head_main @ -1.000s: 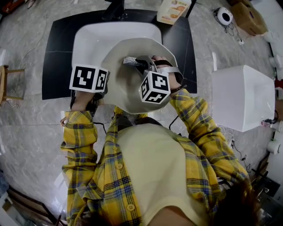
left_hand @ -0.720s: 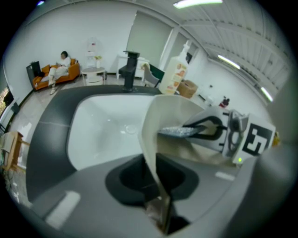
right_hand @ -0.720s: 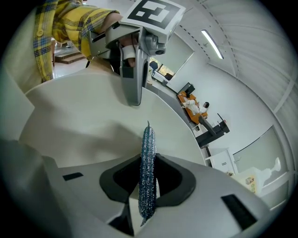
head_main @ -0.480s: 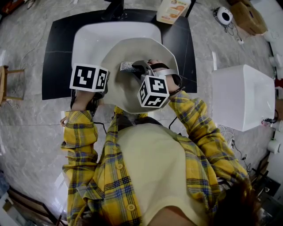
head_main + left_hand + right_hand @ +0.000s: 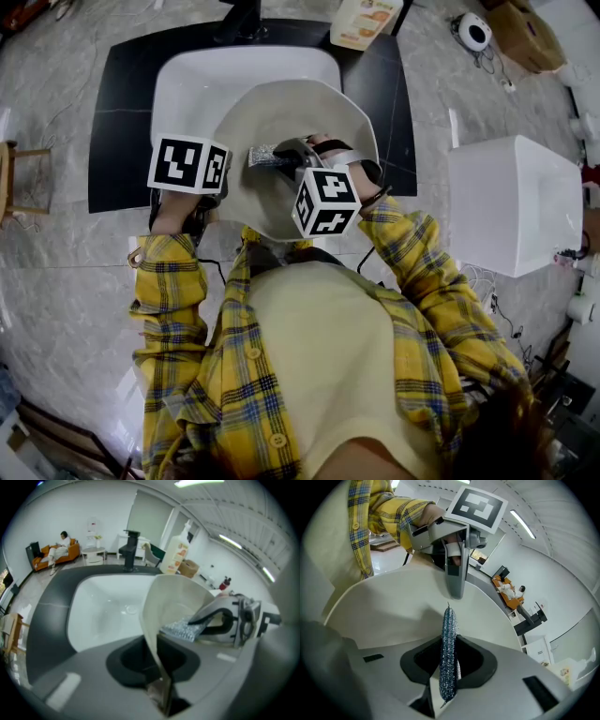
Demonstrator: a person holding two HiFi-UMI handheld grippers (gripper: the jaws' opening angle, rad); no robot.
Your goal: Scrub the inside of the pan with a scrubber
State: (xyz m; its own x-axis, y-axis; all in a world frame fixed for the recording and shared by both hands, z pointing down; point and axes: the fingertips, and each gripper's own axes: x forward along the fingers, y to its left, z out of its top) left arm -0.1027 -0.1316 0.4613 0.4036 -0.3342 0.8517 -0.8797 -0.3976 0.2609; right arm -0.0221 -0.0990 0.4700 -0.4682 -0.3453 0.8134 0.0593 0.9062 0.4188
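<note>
A cream pan (image 5: 281, 122) is held tilted over the white sink (image 5: 202, 80). My left gripper (image 5: 161, 691) is shut on the pan's near rim, whose thin edge (image 5: 152, 634) runs up between its jaws. In the right gripper view the left gripper (image 5: 454, 569) shows clamped on the far rim. My right gripper (image 5: 447, 686) is shut on a flat silver scrubber (image 5: 448, 653), which presses against the pan's inner wall (image 5: 393, 606). From the head view the scrubber (image 5: 264, 155) lies left of centre inside the pan. The left gripper view shows the scrubber (image 5: 180, 630) and the right gripper (image 5: 225, 620) inside the pan.
The sink sits in a black counter (image 5: 117, 131) with a dark faucet (image 5: 130, 550) behind it. A soap bottle (image 5: 176, 555) stands at the back right. A white box (image 5: 516, 202) is on the right, a wooden stool (image 5: 19, 178) on the left.
My right gripper has slid the scrubber leftward across the inside of the pan. The left gripper and the pan have stayed where they were.
</note>
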